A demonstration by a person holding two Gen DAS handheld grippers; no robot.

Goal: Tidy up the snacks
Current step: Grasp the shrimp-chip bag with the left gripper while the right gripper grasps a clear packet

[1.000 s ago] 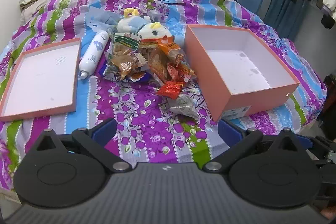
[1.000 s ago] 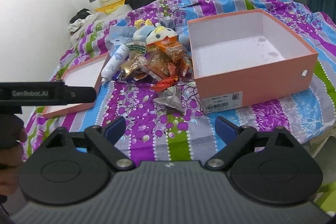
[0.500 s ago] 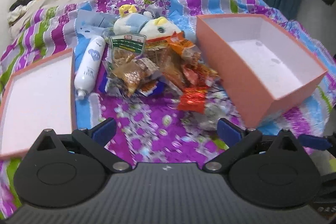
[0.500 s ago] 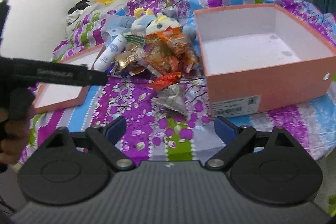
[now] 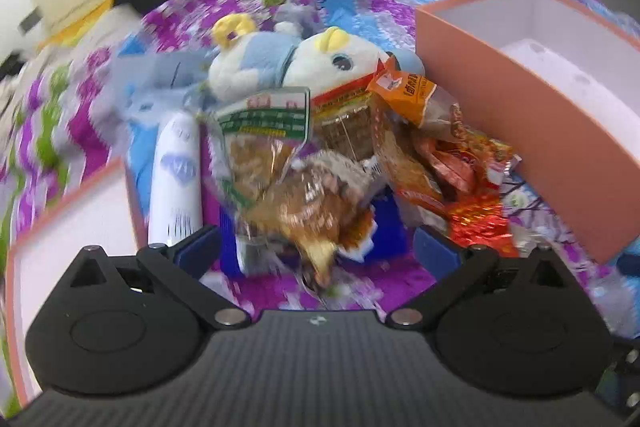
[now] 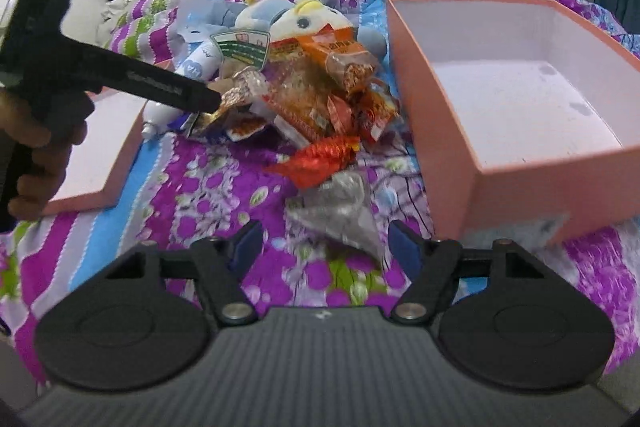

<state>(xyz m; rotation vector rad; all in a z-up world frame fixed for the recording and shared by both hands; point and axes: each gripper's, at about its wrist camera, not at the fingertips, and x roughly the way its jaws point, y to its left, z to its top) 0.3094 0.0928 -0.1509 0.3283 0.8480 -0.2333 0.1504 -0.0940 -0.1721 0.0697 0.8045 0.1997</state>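
A heap of snack packets [image 5: 352,155] lies on the flowered bedspread, left of an open, empty pink box [image 5: 560,99]. My left gripper [image 5: 316,251] is open, its blue fingers on either side of a brown crinkly packet [image 5: 316,211] at the front of the heap. In the right wrist view the left gripper's black body reaches in to the heap [image 6: 316,99]. My right gripper [image 6: 326,247] is open, just before a clear silvery packet [image 6: 340,215], with a red foil packet [image 6: 320,159] beyond it. The pink box [image 6: 520,163] is at its right.
A pink box lid [image 5: 80,227] lies at the left. A white bottle [image 5: 176,179] and a blue-and-white plush toy [image 5: 304,63] lie beside and behind the heap. Black clothes and a pale headboard are at the far end of the bed.
My left gripper has moved forward and down to the heap, now around the brown packet. My right gripper has moved closer to the silvery packet. Both stay open.
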